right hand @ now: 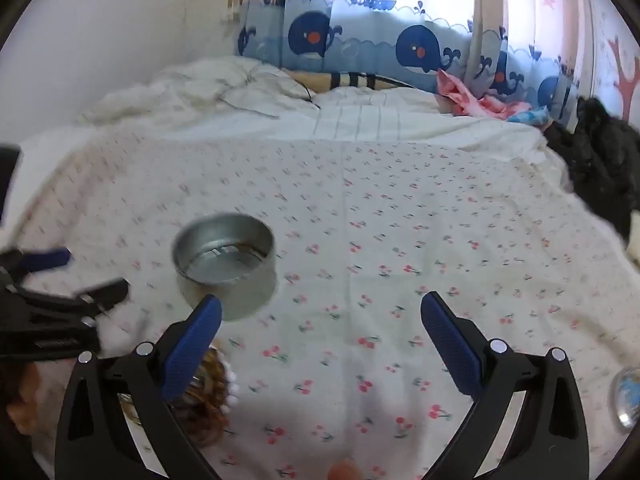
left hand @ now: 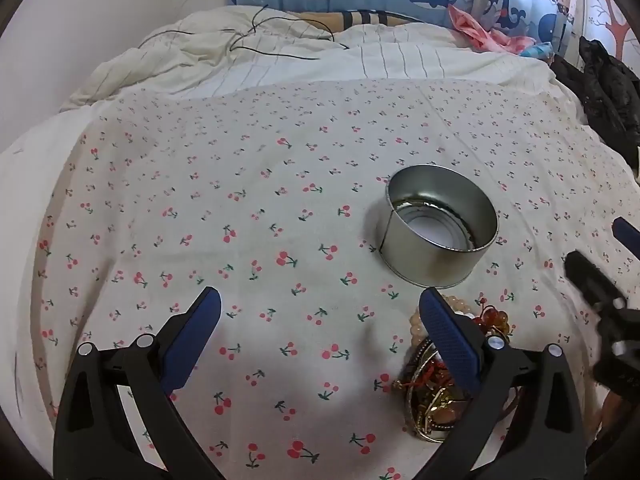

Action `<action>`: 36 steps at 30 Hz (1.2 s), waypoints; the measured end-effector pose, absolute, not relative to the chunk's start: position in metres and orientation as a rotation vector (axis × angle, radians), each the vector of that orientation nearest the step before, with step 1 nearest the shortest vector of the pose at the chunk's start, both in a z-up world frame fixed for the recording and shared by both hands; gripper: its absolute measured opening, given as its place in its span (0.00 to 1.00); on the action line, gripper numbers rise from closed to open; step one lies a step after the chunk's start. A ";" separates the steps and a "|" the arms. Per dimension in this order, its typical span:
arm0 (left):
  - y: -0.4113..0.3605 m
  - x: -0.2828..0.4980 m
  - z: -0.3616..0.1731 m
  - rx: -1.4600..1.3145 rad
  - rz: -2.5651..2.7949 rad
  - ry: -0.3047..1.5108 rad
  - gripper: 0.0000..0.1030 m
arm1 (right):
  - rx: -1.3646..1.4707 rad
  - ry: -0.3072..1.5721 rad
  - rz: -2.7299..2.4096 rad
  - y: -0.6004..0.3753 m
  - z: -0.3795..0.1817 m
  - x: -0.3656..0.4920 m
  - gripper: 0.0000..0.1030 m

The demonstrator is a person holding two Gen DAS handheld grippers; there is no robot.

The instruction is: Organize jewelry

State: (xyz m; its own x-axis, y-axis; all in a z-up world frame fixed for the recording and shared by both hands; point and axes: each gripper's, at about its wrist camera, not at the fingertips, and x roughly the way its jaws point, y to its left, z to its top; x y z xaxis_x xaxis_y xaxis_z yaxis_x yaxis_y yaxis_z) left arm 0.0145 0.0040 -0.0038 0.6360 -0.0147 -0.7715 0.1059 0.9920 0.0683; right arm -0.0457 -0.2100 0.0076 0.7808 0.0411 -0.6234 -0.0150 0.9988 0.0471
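The jewelry pile [left hand: 444, 364] lies on the bed [left hand: 240, 200], just beside the round metal tin [left hand: 440, 228], which stands upright and looks empty, presumably the receptacle. The left tool [left hand: 320, 300] is spread wide and holds nothing, one finger overlapping the pile. The right tool [right hand: 320, 308] is likewise spread and empty.

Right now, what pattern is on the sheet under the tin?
White sheet with small red cherries; sharpest in the left wrist view.
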 end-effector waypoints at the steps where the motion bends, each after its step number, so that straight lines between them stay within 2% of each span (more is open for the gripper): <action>1: 0.005 0.014 -0.004 0.114 -0.070 0.872 0.93 | 0.104 0.646 0.061 -0.214 0.011 -0.049 0.93; 13: 0.007 0.003 -0.005 0.108 -0.072 0.894 0.93 | 0.090 0.807 0.031 -0.213 0.003 -0.048 0.93; 36: 0.001 -0.020 0.001 0.130 -0.093 0.899 0.93 | 0.060 0.821 0.055 -0.205 0.005 -0.065 0.93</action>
